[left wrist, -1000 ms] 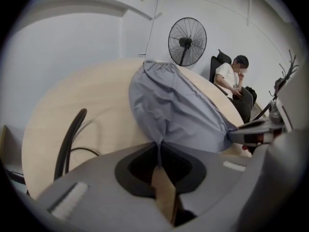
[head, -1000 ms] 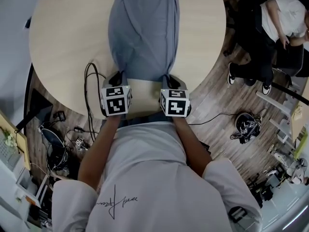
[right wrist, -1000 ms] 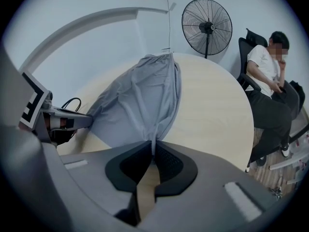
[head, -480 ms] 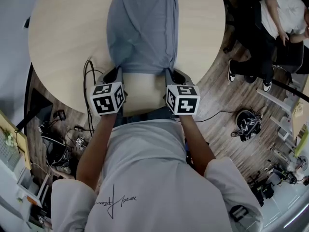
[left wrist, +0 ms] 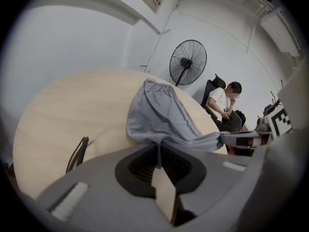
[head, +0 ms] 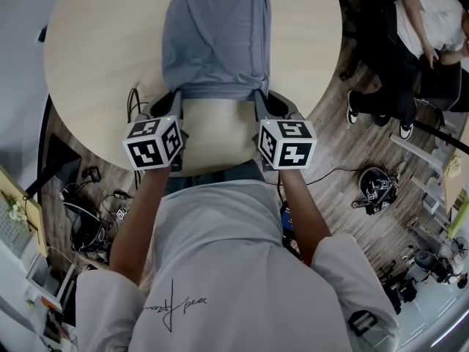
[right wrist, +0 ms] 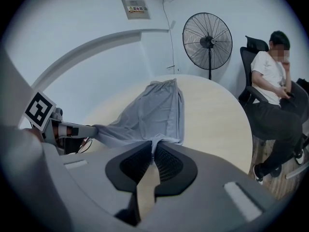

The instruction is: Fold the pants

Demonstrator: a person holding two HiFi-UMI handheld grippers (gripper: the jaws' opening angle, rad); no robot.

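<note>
Grey-blue cloth pants (head: 216, 35) lie lengthwise across the centre of the round pale wooden table (head: 95, 57). Left gripper (head: 175, 100) and right gripper (head: 258, 98): jaws nearly closed, each pinching one near-hem corner. Hem stretched between them at the table's near edge.

Head view: from above, steeply down and close over both forearms (head: 143, 218) onto the near edge of the round desk (head: 95, 57), floor (head: 344, 160) around it. Each gripper view: from just behind the left gripper (head: 176, 100) or right gripper (head: 258, 100), along its jaws, low over the desk top, out to a fan (left wrist: 188, 62) and the far wall (right wrist: 96, 37). Shared by all three: desk, pants (head: 216, 35) and a seated person (right wrist: 273, 81); in each gripper view also the other gripper at the side.
</note>
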